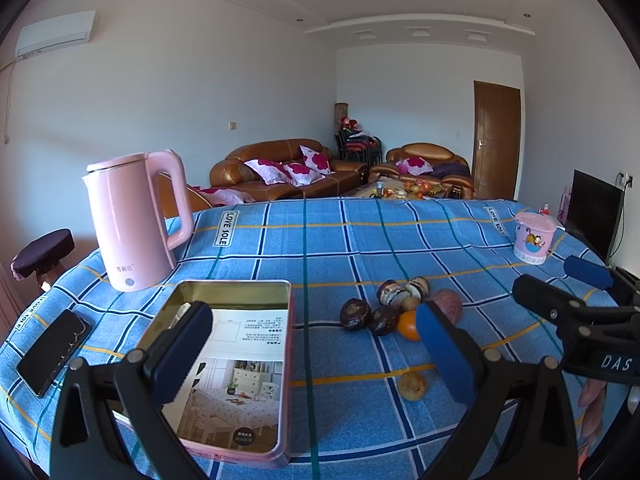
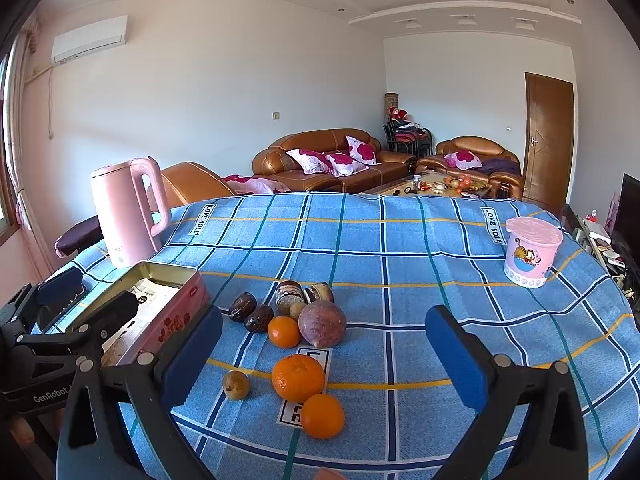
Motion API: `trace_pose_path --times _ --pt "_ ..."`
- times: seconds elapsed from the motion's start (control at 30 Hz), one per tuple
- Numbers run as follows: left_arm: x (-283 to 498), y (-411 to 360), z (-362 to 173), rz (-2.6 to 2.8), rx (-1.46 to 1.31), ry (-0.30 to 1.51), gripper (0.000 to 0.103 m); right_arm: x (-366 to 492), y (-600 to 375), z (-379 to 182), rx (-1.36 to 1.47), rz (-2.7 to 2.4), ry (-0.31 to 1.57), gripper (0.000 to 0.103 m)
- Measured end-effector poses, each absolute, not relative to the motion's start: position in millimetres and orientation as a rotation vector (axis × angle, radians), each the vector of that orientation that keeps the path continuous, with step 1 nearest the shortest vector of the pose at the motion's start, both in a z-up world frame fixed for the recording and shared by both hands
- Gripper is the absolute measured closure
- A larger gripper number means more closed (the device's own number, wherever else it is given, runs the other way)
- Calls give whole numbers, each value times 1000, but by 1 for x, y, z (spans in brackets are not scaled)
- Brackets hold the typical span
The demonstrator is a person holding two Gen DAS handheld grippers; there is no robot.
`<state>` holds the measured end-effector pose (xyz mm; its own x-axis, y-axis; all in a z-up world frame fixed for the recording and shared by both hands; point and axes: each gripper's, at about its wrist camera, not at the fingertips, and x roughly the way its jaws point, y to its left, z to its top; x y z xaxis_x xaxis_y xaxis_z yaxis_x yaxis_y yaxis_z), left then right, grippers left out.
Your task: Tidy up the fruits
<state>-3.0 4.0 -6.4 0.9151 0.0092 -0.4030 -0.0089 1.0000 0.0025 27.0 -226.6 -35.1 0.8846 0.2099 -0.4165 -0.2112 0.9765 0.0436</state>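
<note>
Fruits lie in a loose heap on the blue checked tablecloth (image 2: 400, 240). There are three oranges (image 2: 298, 378), a round purple fruit (image 2: 322, 324), dark wrinkled fruits (image 2: 242, 307) and a small brown fruit (image 2: 236, 385). An open pink tin (image 1: 240, 294) lined with a printed leaflet sits left of the heap. My left gripper (image 1: 312, 356) is open, its left finger over the tin and its right finger in front of an orange (image 1: 409, 325). My right gripper (image 2: 326, 354) is open above the oranges and holds nothing.
A pink kettle (image 1: 128, 216) stands at the back left and a pink lidded cup (image 2: 530, 250) at the back right. A black phone (image 1: 52, 352) lies near the left table edge. A dark stool (image 1: 42, 256) stands beyond that edge. Sofas fill the room behind.
</note>
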Motion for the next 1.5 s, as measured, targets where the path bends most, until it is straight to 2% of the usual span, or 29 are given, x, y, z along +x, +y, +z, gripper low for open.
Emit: trace_pose_path --times 1.23,1.5 --pt "0 1 -12 4 3 433 0 28 -229 -38 -11 224 440 1" --pt "8 -15 -40 -50 10 488 0 29 -244 -70 -46 198 503 1"
